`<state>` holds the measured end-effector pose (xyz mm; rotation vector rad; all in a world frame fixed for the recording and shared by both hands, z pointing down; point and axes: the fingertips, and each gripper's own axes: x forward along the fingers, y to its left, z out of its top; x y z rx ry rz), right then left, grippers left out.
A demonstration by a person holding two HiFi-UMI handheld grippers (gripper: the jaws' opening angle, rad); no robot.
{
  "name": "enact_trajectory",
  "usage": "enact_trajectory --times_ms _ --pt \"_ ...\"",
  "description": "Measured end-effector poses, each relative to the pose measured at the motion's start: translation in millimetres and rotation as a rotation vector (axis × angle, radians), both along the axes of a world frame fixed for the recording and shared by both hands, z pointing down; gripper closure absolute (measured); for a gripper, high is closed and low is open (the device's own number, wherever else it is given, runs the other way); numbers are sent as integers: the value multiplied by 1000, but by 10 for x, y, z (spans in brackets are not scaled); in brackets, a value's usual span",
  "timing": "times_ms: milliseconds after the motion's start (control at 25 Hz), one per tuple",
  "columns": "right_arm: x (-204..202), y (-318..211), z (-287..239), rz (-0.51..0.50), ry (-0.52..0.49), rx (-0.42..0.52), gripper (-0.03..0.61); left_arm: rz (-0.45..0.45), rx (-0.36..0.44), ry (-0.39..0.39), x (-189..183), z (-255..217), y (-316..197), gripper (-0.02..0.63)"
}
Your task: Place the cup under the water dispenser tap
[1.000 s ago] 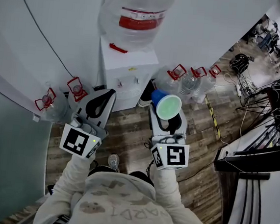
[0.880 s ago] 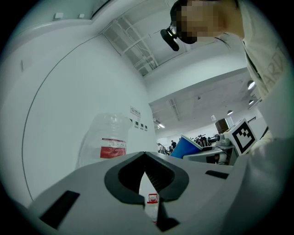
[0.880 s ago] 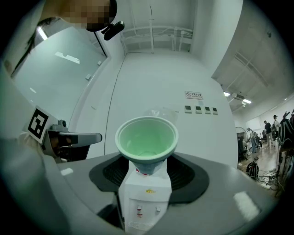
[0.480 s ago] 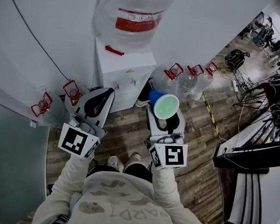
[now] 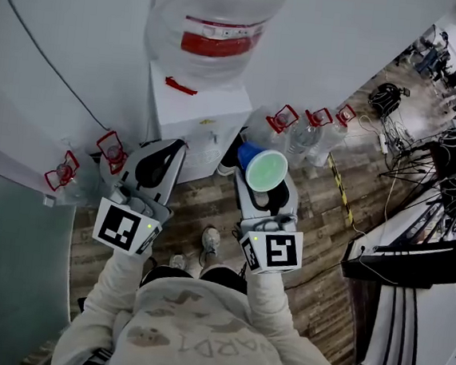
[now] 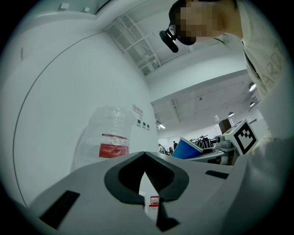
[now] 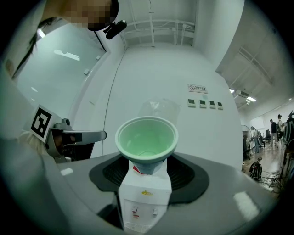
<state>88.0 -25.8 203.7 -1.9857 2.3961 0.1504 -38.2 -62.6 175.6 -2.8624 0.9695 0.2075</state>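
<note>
Right claw (image 5: 267,196) clamped on a blue cup (image 5: 266,171), its green mouth tipped back toward the holder. Left claw (image 5: 169,150), jaws together and empty, rides alongside. The white water dispenser (image 5: 196,117) stands just beyond. The cup is in hand and near, not yet under a tap (image 7: 134,210); lining up and setting down remain.

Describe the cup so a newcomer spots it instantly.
Find the white water dispenser with the big clear jug on top. Just in front of it, the right hand-held gripper holds the cup: blue outside, pale green inside, unlike the clear red-handled bottles on the floor.
</note>
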Motion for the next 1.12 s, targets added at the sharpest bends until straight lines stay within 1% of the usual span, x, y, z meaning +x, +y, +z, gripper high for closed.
enact_trajectory --times_ms 320,560,840,1120 --pt "121 -459 35 -85 9 -17 316 -63 -2 7 147 3 -333 609" --pt "153 -774 189 -153 9 -41 316 -111 -7 6 212 84 -544 609" --pt "195 -1053 428 -222 18 -70 316 -164 -32 -7 275 234 -706 609" --pt "188 -1257 752 -289 10 -111 316 -207 -90 -12 301 479 -854 609"
